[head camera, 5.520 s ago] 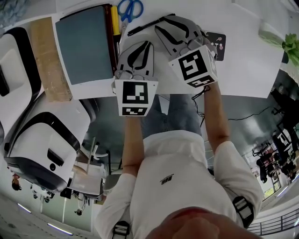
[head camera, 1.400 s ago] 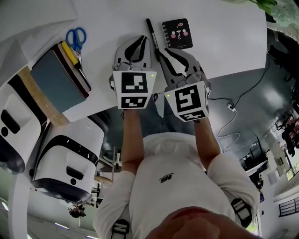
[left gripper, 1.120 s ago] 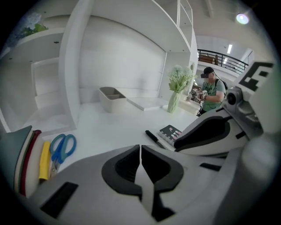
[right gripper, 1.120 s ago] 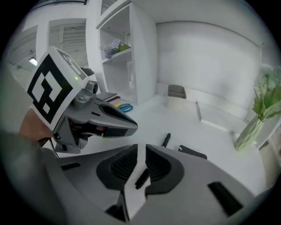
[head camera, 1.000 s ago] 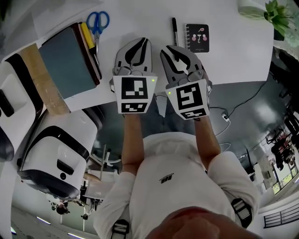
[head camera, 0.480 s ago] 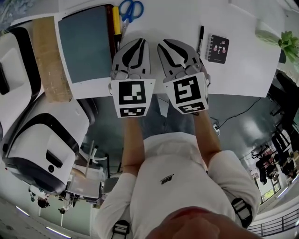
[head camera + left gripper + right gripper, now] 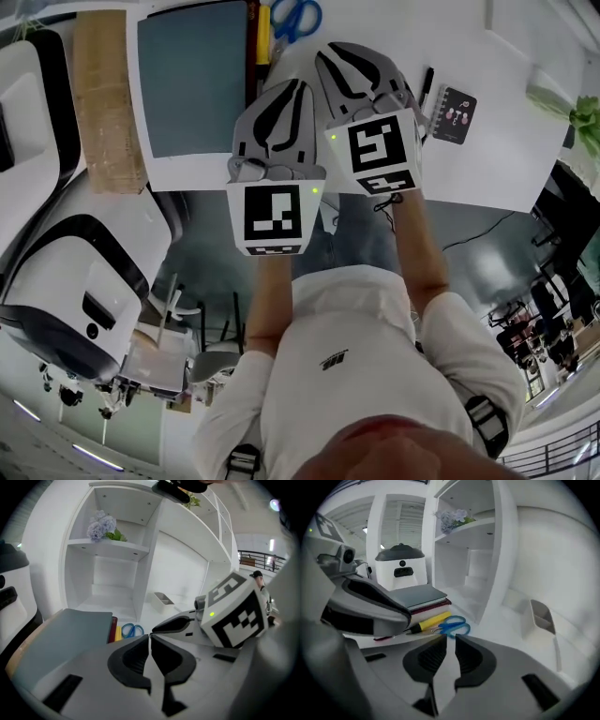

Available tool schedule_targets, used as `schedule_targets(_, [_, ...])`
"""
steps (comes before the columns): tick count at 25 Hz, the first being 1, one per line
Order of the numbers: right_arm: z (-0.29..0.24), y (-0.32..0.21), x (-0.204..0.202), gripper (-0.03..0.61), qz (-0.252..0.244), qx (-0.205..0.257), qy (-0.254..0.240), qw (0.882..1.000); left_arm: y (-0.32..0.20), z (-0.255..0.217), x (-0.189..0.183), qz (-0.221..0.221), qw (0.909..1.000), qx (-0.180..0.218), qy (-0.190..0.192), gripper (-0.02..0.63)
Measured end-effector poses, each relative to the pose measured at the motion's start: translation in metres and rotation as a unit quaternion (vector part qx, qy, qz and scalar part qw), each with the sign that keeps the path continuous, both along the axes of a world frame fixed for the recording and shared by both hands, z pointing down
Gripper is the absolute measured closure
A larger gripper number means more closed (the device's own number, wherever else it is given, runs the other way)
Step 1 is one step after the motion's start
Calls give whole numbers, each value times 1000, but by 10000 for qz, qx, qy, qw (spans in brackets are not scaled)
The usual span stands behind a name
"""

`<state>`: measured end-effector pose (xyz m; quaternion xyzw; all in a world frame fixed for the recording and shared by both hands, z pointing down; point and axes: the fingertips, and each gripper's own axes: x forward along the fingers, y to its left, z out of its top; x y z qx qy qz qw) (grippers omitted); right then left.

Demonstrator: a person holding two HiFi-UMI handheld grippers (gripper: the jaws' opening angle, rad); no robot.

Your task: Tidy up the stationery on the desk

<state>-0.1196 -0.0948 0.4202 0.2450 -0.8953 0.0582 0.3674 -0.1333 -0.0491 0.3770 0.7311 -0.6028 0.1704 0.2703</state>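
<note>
Both grippers hang over the near edge of the white desk [image 7: 473,159], side by side and very close.

- Left gripper [image 7: 149,637]: jaws closed tip to tip, nothing between them.
- Right gripper [image 7: 450,639]: jaws a narrow slit apart, empty.

Where the stationery lies:
- Blue scissors [image 7: 454,625] lie flat just ahead of the right gripper.
- Yellow tool [image 7: 433,619] lies beside the scissors, against the stack of books [image 7: 421,597]. It is possibly a utility knife, but it is too small to be sure.
- Black pen [image 7: 427,86] and small dark notebook [image 7: 455,112] lie next to each other on the right, well apart from the scissors.
- White divided tray [image 7: 541,616] stands further back, by the shelf unit.

My reading is that nothing is picked up yet and that the scissors are the likely first target.

Risks from here:
- The slit in the right jaws looks too narrow for the scissor handles. Going in like this would push the scissors into the yellow tool instead of gripping them.
- The scissors lie flat, so a steep approach may scrape the desk and skid them.
- The grippers are crowded, so a sideways reach by either could knock the other's marker cube.
- A sweep toward the pen could roll it off the near edge.
</note>
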Motion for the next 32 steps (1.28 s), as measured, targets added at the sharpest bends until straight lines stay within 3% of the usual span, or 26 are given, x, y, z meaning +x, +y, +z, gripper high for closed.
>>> schedule_targets(12, [25,-15,-31,528,-1112,119,164,9936,-3,-5,-4,-103,9999,21,62,614])
schedule_targets(21, [31,-13,-26,551,-1411,83,337,9894,-5,1,-5,-136,9998,-87,-86,614])
schedule_targets(32, [32,3,22,568,-1504,32,589,9869,-16,19,10,160,9983,-325,-465,614])
